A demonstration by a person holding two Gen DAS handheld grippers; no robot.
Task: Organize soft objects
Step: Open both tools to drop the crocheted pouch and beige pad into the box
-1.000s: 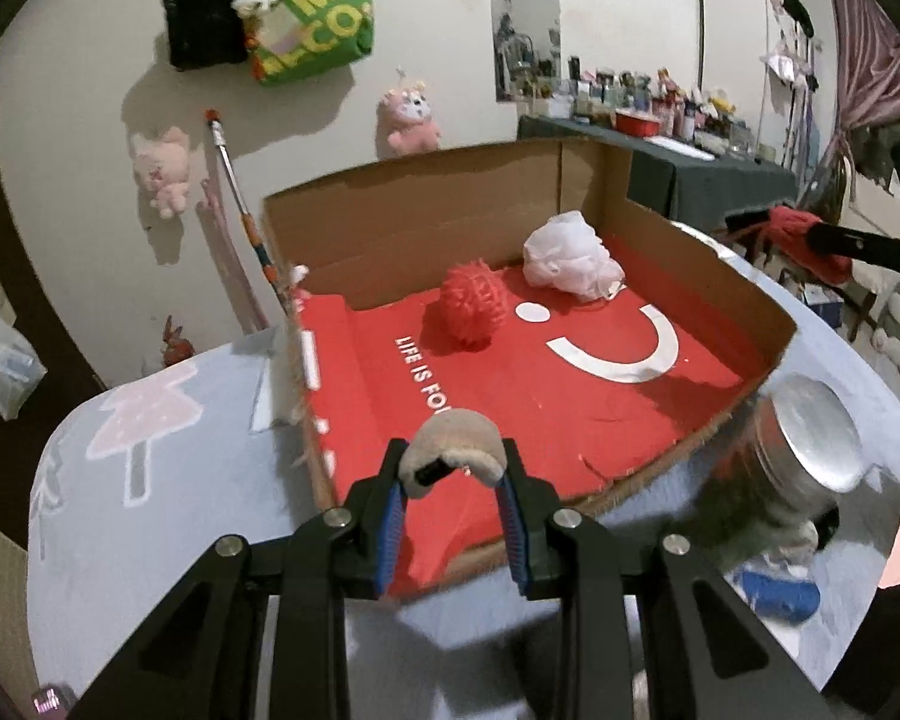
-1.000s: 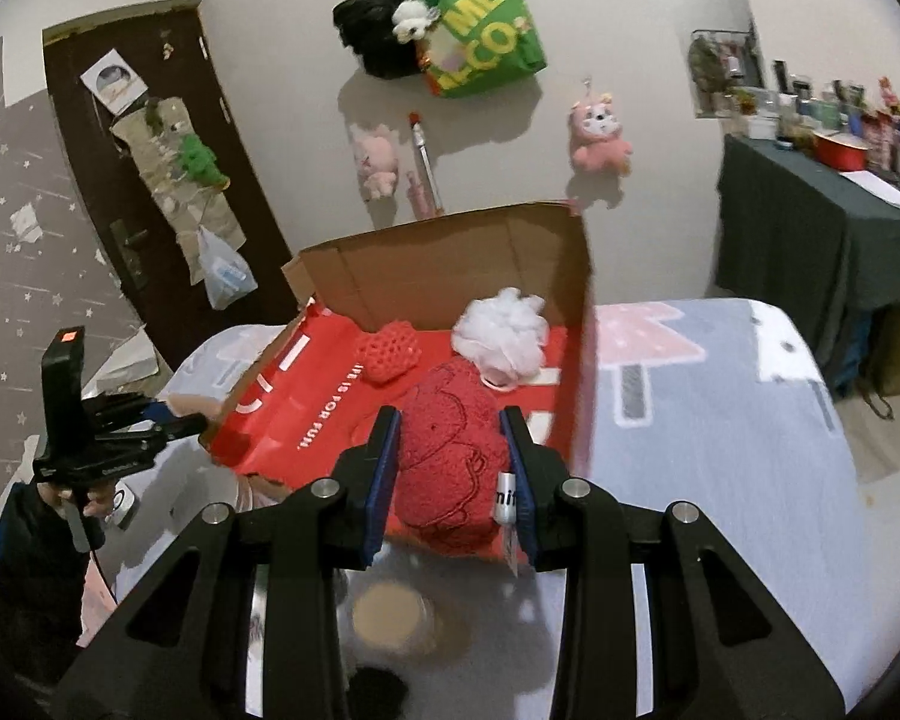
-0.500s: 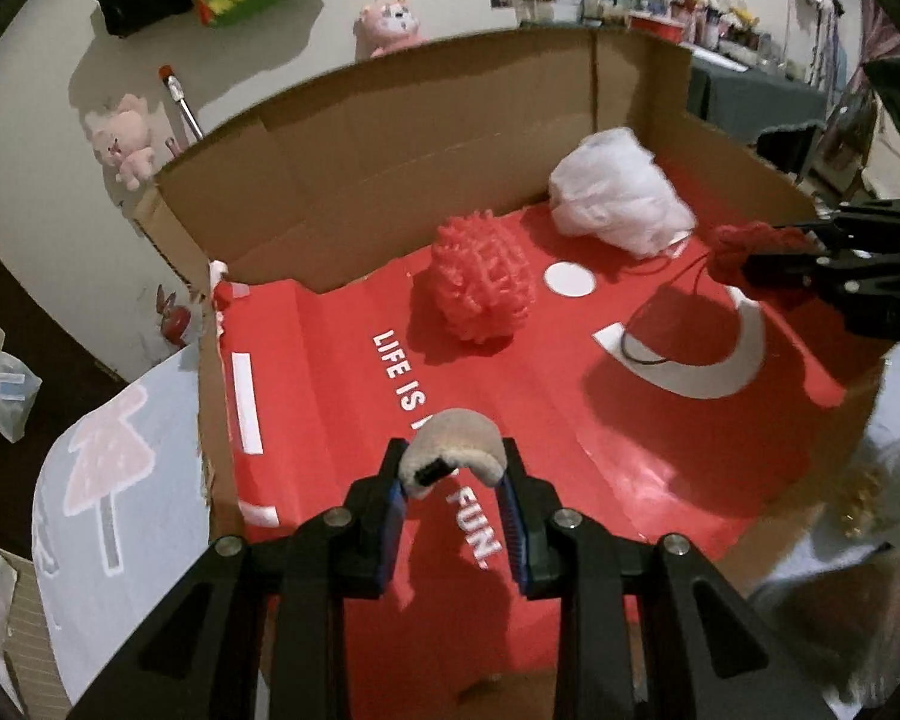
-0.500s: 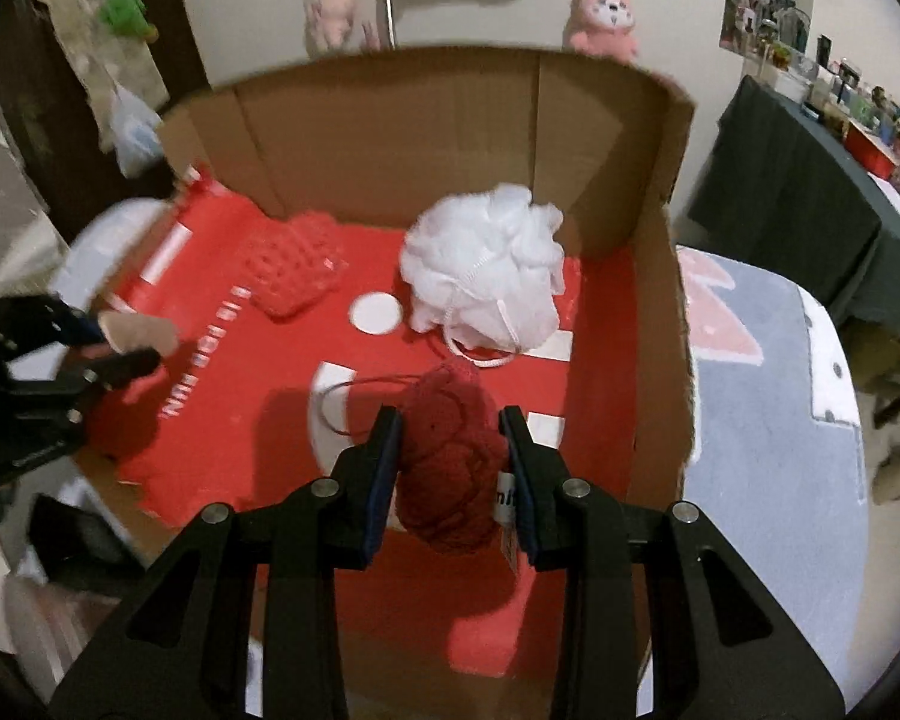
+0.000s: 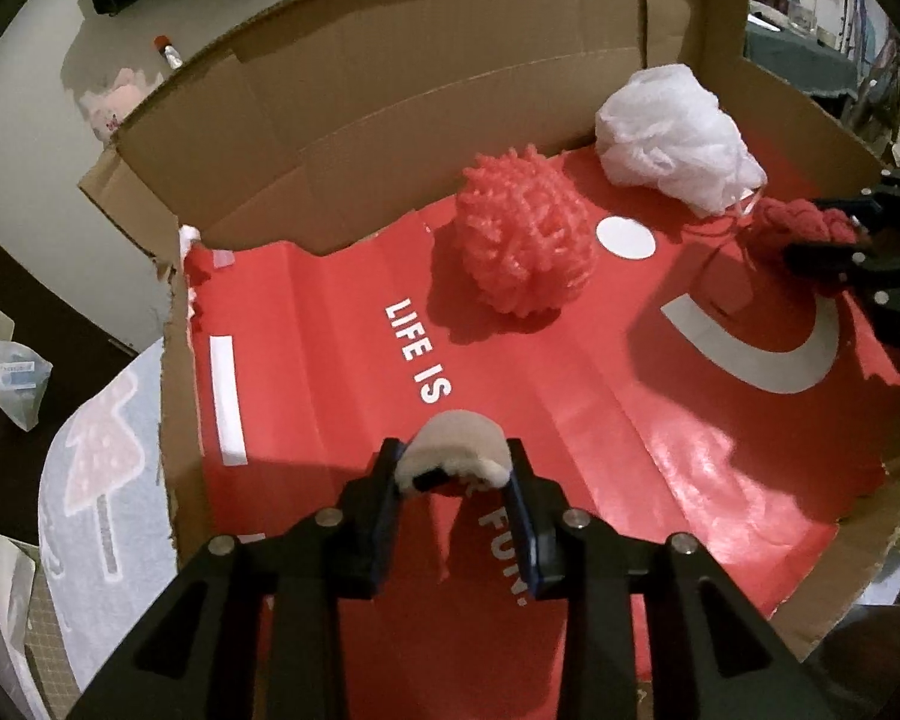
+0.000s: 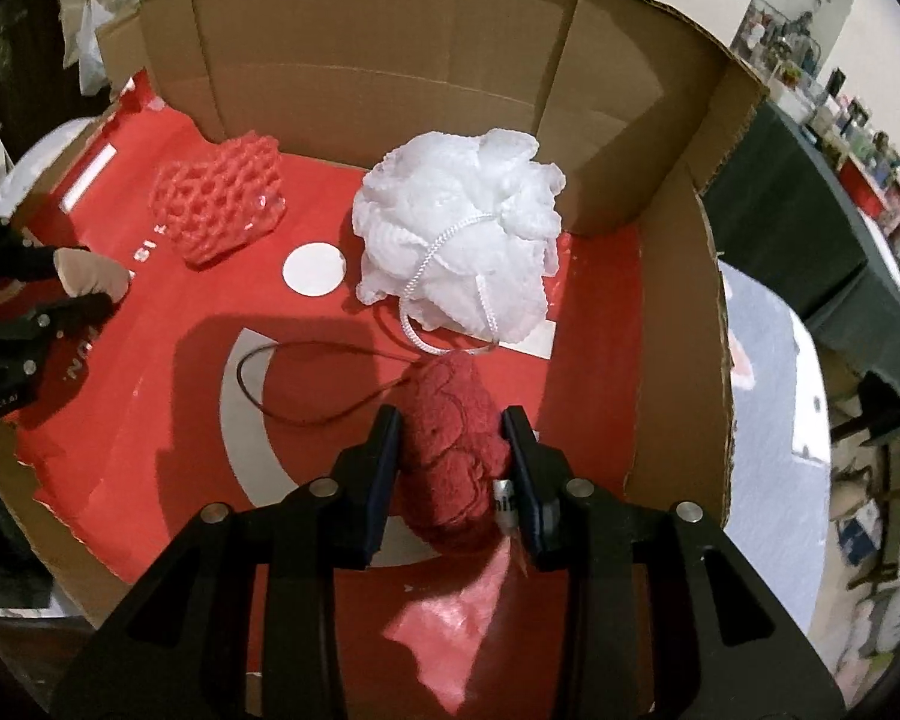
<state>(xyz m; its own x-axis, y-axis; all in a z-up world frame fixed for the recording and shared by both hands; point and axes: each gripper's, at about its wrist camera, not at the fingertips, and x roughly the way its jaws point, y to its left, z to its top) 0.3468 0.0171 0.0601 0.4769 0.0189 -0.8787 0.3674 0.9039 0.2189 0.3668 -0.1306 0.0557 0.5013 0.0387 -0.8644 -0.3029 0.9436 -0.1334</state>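
Both grippers hang over the red-lined box, each with a soft thing ready to drop in.

The left gripper (image 5: 455, 477) pinches a small beige puff (image 5: 455, 450) between its fingers, low over the box's near floor, while the right gripper (image 6: 450, 462) squeezes a dark red knitted bundle (image 6: 453, 444) just in front of the white bath pouf (image 6: 459, 240) — its cord trails onto the liner. The coral mesh sponge (image 5: 525, 234) already sits by the back wall of the cardboard box (image 5: 390, 60), so I'd guess the newcomers are aimed at open spots beside it.
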